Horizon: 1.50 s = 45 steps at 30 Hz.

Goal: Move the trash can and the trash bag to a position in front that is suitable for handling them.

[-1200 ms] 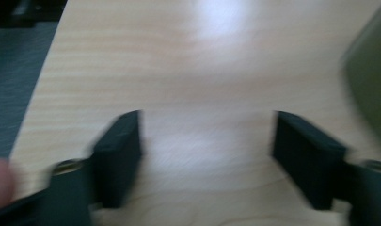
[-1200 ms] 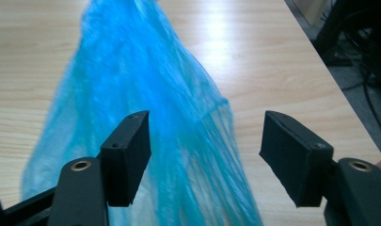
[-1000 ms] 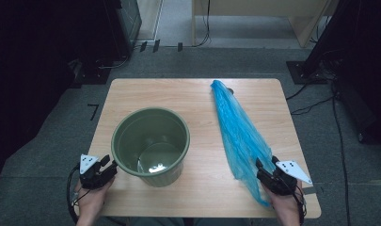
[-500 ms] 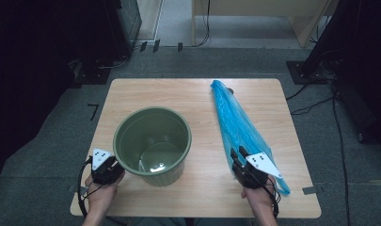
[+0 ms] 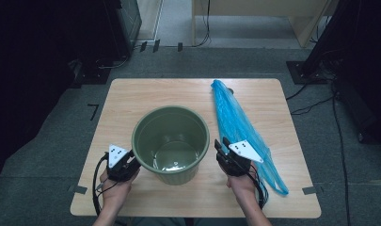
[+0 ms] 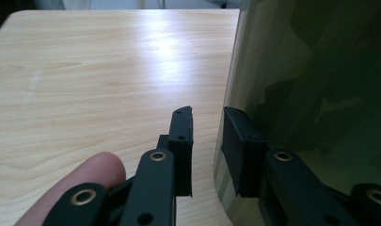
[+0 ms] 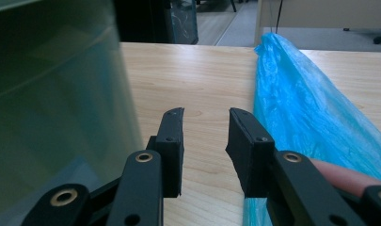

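A pale wooden table [image 5: 146, 96] stands on grey carpet, a green bucket [image 5: 171, 141] upright near its middle. The left gripper [image 5: 130, 160] sits against the bucket's left wall. Its jaws have just been closing, with a gap between them and nothing held. The right gripper [image 5: 219, 149] lies just right of the bucket, between it and a long blue plastic bag [image 5: 235, 123] — its jaws too have just been closing, still parted on bare wood.
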Available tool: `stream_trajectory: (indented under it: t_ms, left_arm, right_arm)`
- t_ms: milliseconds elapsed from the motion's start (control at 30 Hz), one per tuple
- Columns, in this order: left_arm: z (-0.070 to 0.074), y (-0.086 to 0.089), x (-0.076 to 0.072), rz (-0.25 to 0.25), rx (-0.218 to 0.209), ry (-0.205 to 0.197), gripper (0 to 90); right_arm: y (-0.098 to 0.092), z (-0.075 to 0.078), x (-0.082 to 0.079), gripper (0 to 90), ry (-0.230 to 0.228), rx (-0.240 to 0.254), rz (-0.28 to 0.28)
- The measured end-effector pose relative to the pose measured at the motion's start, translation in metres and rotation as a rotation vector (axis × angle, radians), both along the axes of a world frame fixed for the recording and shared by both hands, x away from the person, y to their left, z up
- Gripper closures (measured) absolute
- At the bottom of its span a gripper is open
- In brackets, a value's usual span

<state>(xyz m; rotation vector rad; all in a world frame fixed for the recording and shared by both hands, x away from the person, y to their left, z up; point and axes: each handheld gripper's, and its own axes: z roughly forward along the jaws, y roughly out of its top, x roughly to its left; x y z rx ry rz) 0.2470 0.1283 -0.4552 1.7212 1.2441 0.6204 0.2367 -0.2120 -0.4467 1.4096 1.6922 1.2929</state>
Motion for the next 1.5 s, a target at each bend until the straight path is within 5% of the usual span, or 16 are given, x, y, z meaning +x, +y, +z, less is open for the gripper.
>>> stream_trajectory:
  t_ms: [400, 633, 733, 867, 1000, 1200, 1233, 1267, 1300, 1333, 1400, 1500]
  left_arm:
    - [0.001, -0.026, 0.004, -0.041, 0.013, -0.002, 73.3]
    - [0.000, -0.028, 0.021, -0.016, -0.033, 0.030, 72.3]
    - [0.001, -0.036, 0.022, -0.025, -0.017, 0.028, 85.2]
    - [0.002, -0.046, 0.017, -0.030, 0.026, 0.018, 90.0]
    - [0.003, -0.051, 0.008, -0.056, 0.047, 0.008, 90.0]
    - [0.001, -0.052, -0.004, -0.065, 0.036, -0.006, 89.4]
    - [0.000, -0.050, -0.006, -0.054, 0.040, -0.013, 85.3]
    - [-0.001, -0.046, -0.006, -0.035, 0.043, -0.026, 56.7]
    - [-0.004, -0.040, -0.006, -0.015, 0.033, -0.037, 56.7]
    - [-0.007, -0.034, -0.004, 0.023, 0.025, -0.027, 41.5]
    - [-0.021, -0.020, 0.001, 0.080, 0.038, 0.009, 26.8]
    - [-0.040, -0.004, 0.007, 0.090, 0.062, 0.098, 17.6]
  right_arm:
    - [-0.004, -0.002, 0.000, 66.5, -0.022, -0.030, 0.017]
    - [-0.011, 0.001, 0.012, 67.6, -0.022, -0.021, -0.008]
    - [-0.007, -0.003, 0.023, 75.2, -0.013, -0.018, 0.026]
    - [-0.004, -0.004, 0.019, 84.6, -0.005, -0.029, 0.026]
    - [-0.009, -0.004, 0.013, 84.8, 0.003, -0.016, 0.026]
    - [-0.015, -0.006, -0.001, 84.1, -0.005, -0.034, 0.044]
    - [-0.015, -0.005, -0.003, 78.5, -0.008, -0.052, 0.043]
    - [-0.022, -0.003, -0.007, 59.7, 0.007, -0.084, 0.013]
    - [-0.022, -0.003, -0.007, 59.7, 0.007, -0.084, 0.013]
    - [-0.030, -0.003, -0.009, 51.7, 0.014, -0.082, -0.003]
    - [-0.048, -0.003, -0.010, 37.4, 0.010, -0.086, -0.080]
    - [-0.073, -0.004, -0.006, 28.8, 0.022, -0.171, -0.199]
